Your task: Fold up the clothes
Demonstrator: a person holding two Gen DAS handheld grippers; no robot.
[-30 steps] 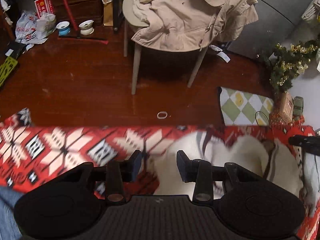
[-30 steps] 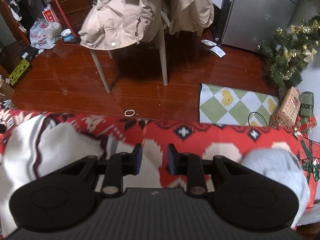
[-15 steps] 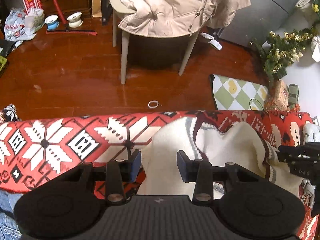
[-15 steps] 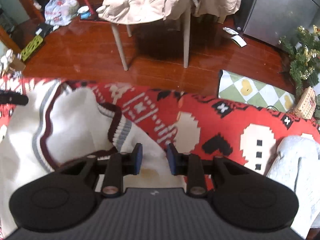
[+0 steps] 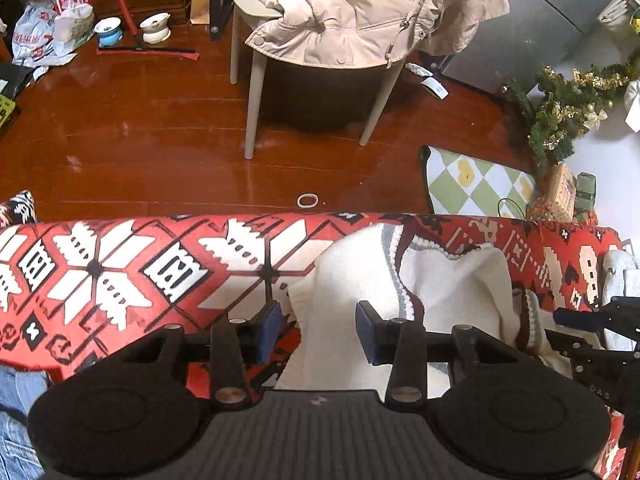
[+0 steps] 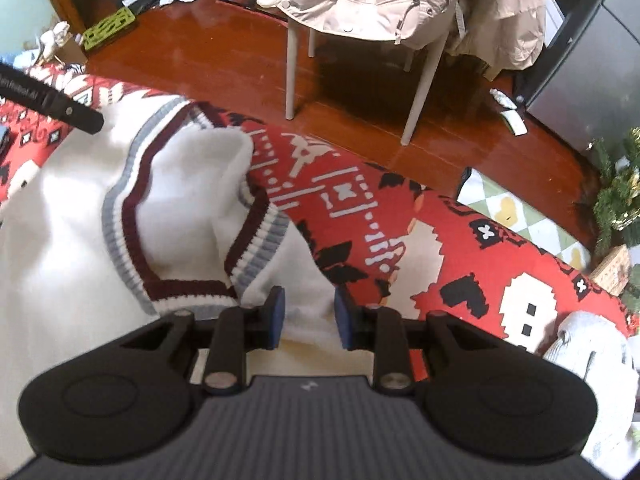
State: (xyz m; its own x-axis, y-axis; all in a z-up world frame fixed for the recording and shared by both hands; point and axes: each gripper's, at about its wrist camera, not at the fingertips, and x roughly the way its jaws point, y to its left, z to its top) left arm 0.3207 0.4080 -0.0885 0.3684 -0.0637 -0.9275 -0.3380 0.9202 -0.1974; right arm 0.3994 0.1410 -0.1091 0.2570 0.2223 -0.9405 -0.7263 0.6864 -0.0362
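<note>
A cream knit sweater (image 5: 440, 280) with maroon and grey trim lies rumpled on a red patterned blanket (image 5: 120, 264). My left gripper (image 5: 319, 322) points down over the sweater's left edge, jaws apart, with white knit below the gap and not pinched. In the right wrist view the sweater (image 6: 72, 240) shows its V-neck, and my right gripper (image 6: 307, 314) hovers open over the shoulder just right of the collar. The pads do not press the cloth. Each gripper shows in the other's view: the right gripper (image 5: 592, 320) and the left gripper (image 6: 52, 108).
A grey garment (image 6: 592, 344) lies at the blanket's right end. Beyond the blanket's far edge is wood floor with a hair tie (image 5: 308, 200), a chair (image 5: 252, 80) draped with a beige coat (image 5: 360, 12), a checked mat (image 5: 476, 184) and a small Christmas tree (image 5: 560, 104). Blue jeans (image 5: 16, 400) show at lower left.
My right gripper swept left from bare blanket to over the sweater's collar and rolled, tilting the scene. The left gripper barely moved; more of the sweater now shows in its view.
</note>
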